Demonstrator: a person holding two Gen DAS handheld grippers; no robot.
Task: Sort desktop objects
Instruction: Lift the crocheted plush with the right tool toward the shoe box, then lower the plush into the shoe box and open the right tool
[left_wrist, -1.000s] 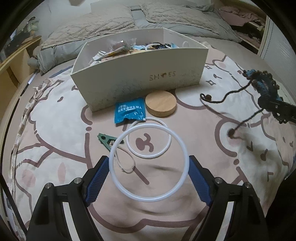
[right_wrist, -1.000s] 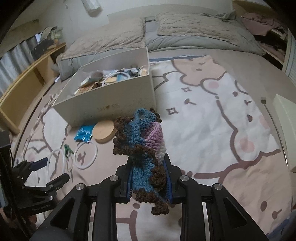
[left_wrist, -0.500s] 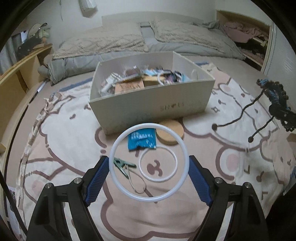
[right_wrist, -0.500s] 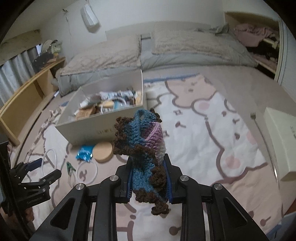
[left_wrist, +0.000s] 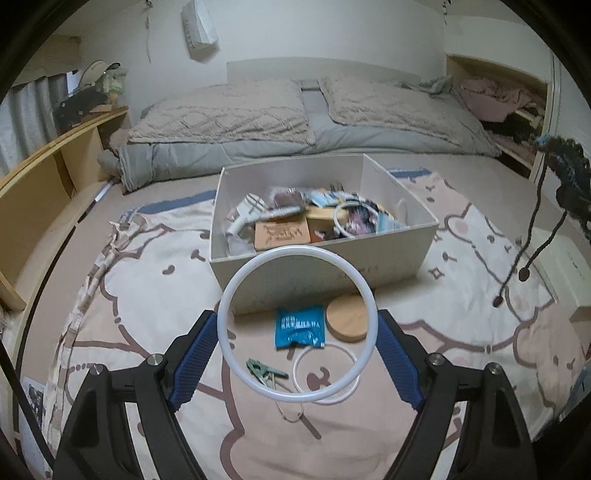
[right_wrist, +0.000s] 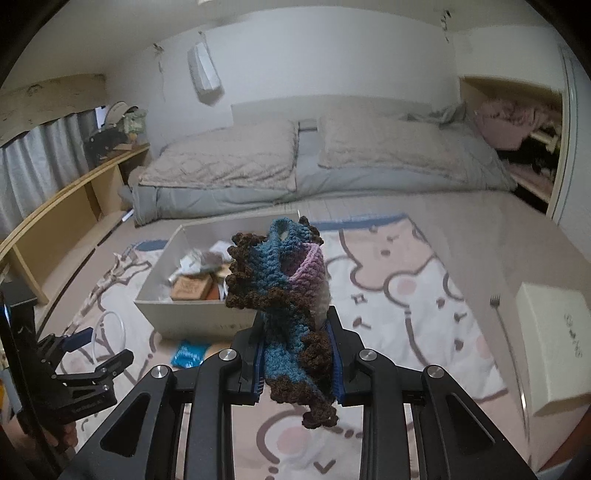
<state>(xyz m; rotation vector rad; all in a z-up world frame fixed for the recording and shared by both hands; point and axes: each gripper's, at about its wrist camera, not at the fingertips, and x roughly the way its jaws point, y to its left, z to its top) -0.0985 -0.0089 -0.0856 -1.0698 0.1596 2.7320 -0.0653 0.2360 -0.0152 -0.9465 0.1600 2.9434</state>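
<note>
My left gripper (left_wrist: 297, 341) is shut on a large white ring (left_wrist: 236, 280), held in the air before the white storage box (left_wrist: 391, 254), which holds several items. On the rug below lie a smaller white ring (left_wrist: 352, 384), a green clip (left_wrist: 264, 371), a blue packet (left_wrist: 300, 326) and a round wooden lid (left_wrist: 347, 324). My right gripper (right_wrist: 297, 363) is shut on a blue, brown and purple crochet pouch (right_wrist: 280, 280), held high right of the box. The pouch (left_wrist: 567, 173) with dangling cords shows at the right in the left wrist view.
A cartoon-print rug (left_wrist: 147, 295) covers the floor. A bed (left_wrist: 295, 122) lies behind the box. A wooden shelf (left_wrist: 55, 162) runs along the left. A white box lid (right_wrist: 554, 332) and a fork (right_wrist: 498, 314) lie at the right.
Both grippers have risen with their loads. The large ring has left the rug and now hangs in front of the box. The pouch is higher too.
</note>
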